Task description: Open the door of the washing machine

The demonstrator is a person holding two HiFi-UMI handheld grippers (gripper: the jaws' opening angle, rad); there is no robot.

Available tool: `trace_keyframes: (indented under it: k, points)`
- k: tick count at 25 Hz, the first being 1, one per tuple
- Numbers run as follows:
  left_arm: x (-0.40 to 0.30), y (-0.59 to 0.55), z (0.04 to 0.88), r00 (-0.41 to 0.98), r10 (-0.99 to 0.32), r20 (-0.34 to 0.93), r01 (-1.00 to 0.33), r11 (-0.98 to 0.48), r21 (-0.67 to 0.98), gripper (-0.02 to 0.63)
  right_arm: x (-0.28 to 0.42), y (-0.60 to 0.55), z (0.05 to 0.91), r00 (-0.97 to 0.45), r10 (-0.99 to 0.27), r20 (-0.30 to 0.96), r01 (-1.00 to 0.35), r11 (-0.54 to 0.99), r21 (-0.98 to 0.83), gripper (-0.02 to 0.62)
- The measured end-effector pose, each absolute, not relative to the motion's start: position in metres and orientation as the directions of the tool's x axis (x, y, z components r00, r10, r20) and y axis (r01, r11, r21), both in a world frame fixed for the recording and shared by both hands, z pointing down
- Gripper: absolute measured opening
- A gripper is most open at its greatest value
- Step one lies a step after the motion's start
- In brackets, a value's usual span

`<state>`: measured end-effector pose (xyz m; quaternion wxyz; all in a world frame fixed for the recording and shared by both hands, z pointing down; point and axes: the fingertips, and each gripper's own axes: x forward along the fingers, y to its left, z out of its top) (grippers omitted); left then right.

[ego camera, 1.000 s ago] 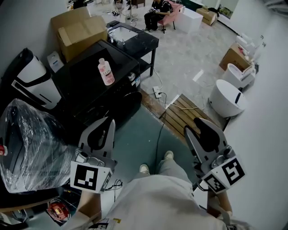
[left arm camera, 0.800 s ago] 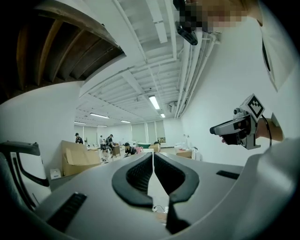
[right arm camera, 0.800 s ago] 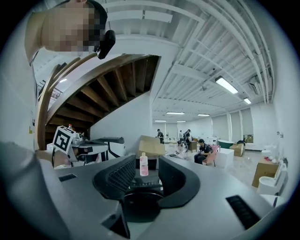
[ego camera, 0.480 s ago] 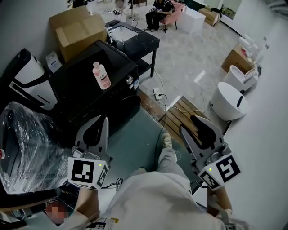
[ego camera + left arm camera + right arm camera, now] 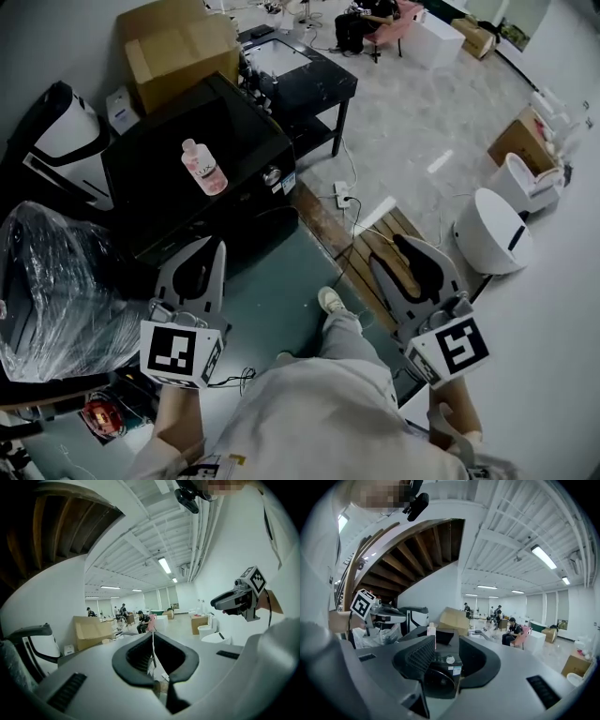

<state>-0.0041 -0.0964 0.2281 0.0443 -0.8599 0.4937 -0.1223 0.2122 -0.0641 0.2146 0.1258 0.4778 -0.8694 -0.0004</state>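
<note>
The right gripper (image 5: pixel 396 257), jaws opening wide with nothing between them, points toward 11 o'clock across the teal floor (image 5: pixel 281 300) at the black washing machine (image 5: pixel 155 178). In the right gripper view its round door (image 5: pixel 436 685) sits dead ahead, framed in the gap. The left gripper (image 5: pixel 214 251), jaws together and empty, is the nearer one, with the machine's front near its tips at 12 o'clock. Both are held low before the person, tipped slightly downward, apart from the door.
</note>
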Motion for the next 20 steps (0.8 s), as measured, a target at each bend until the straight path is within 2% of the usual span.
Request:
trace_keyframes:
  k: [8, 15, 20]
  points:
    - [0.019, -0.159, 0.250, 0.357, -0.901, 0.248, -0.892, -0.407, -0.194, 0.028, 0.217, -0.157, 0.243, -0.659, -0.682, 0.317, -0.684, 0.719, 0.126, 0.186]
    - [0.022, -0.196, 0.275, 0.210, -0.921, 0.328, -0.948, -0.274, -0.164, 0.028, 0.207, -0.224, 0.292, -0.785, -0.477, 0.395, -0.538, 0.841, -0.054, 0.184]
    - [0.016, -0.206, 0.306, 0.110, -0.906, 0.409, -0.969, -0.189, -0.158, 0.028, 0.189, -0.256, 0.332, -0.822, -0.338, 0.458, -0.424, 0.900, -0.097, 0.185]
